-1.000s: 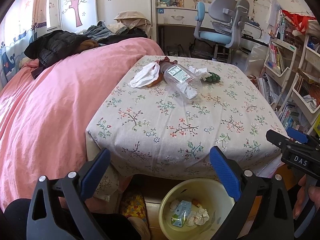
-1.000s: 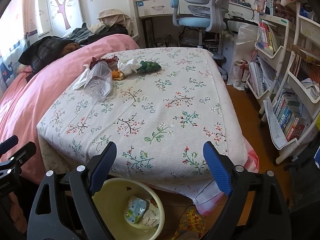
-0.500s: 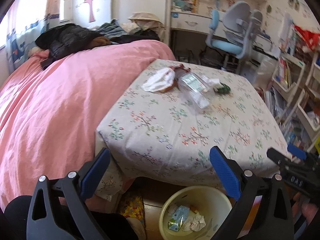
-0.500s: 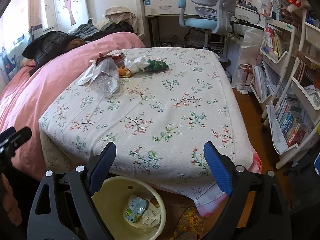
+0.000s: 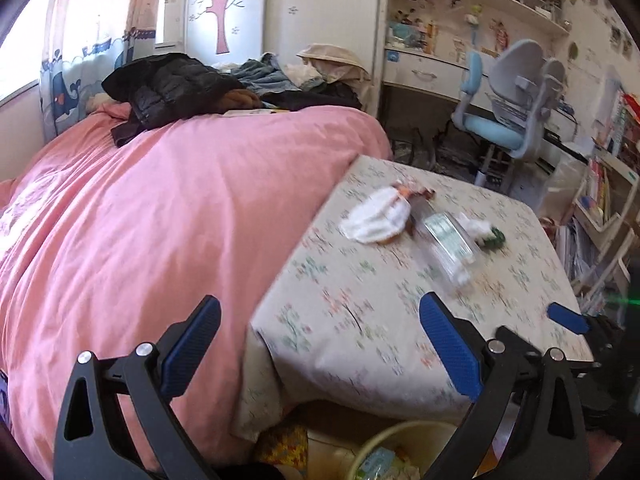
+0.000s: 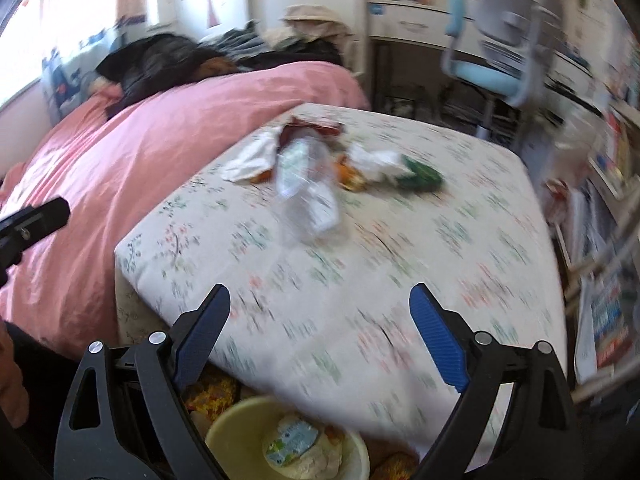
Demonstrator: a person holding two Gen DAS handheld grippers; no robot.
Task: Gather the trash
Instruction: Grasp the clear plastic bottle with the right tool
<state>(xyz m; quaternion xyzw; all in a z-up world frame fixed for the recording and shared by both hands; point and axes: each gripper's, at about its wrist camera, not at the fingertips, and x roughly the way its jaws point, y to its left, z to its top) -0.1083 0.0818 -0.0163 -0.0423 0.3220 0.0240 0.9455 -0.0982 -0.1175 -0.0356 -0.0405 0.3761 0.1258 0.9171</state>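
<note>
we hold the left gripper (image 5: pixel 320 340) with its blue pads spread wide and nothing between them, low at the near edge of the table (image 5: pixel 360 332) — a ready stance, we judge, with no grasp begun. the right gripper (image 6: pixel 320 320) is likewise splayed and empty, aimed across the flowered cloth toward the litter; its tip also shows at the right of the left view, just beside the table's corner.

directly below both tools sits the yellow bin (image 6: pixel 224 424), tucked at the foot of the table so that anything lifted need only travel back and down. it already holds a small carton (image 6: pixel 292 440) and crumpled paper.

the trash left to collect lies bunched at the table's far side, well apart from either tool: a clear bottle (image 6: pixel 306 188) on its side, label up, nearest to us; a white tissue (image 6: pixel 252 160) to its left, touching a reddish wrapper (image 6: pixel 312 128); more white paper (image 6: pixel 372 160) and a green wrapper (image 6: pixel 420 176) to its right, with something orange — too blurred to name — among them.

beside the table, the pink bed (image 5: pixel 140 220) carries a dark jacket, no part of this job. both views are smeared by motion, the right one more.
</note>
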